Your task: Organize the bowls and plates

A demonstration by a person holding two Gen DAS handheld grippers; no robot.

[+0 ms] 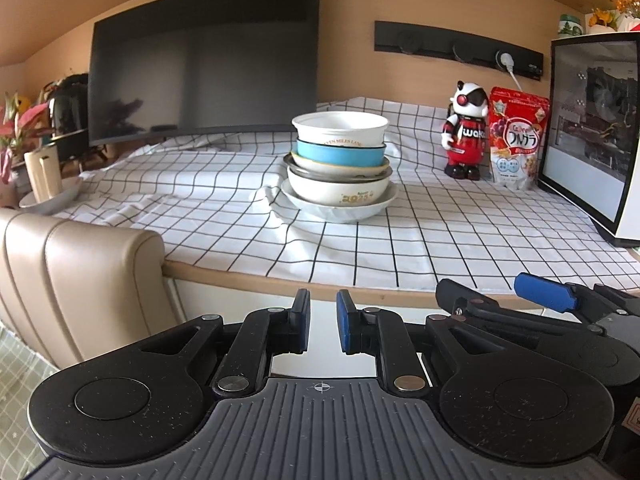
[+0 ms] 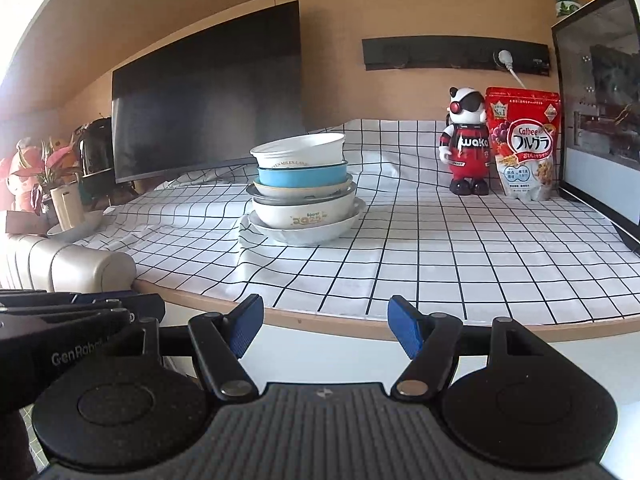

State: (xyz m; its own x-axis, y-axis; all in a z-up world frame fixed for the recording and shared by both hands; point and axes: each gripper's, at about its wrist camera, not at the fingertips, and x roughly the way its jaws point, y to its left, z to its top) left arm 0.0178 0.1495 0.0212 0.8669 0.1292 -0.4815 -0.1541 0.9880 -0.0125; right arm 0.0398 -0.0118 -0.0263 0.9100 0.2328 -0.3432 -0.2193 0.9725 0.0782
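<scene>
Left gripper (image 1: 323,326): held before the near table edge, jaws drawn almost together, a narrow gap left between the blue pads, nothing gripped. Right gripper (image 2: 326,330): held just to the right of it, jaws parted about halfway, nothing between them.

Table (image 1: 248,278): covered by a white checked cloth (image 1: 440,232), rumpled toward the far left.

Stack (image 1: 340,168): set at mid-table, well apart from both grippers. A white plate (image 1: 340,210) was found at the bottom, then a white bowl (image 1: 340,192), shallower dishes, a blue bowl (image 1: 340,154) and a white tub (image 1: 340,128) on top.

Far right: a toy robot (image 1: 466,132) just beside a red cereal bag (image 1: 518,140), next to a computer case (image 1: 592,132). Far left: a dark monitor (image 1: 204,60). Near left: a beige cushion (image 1: 80,280).
</scene>
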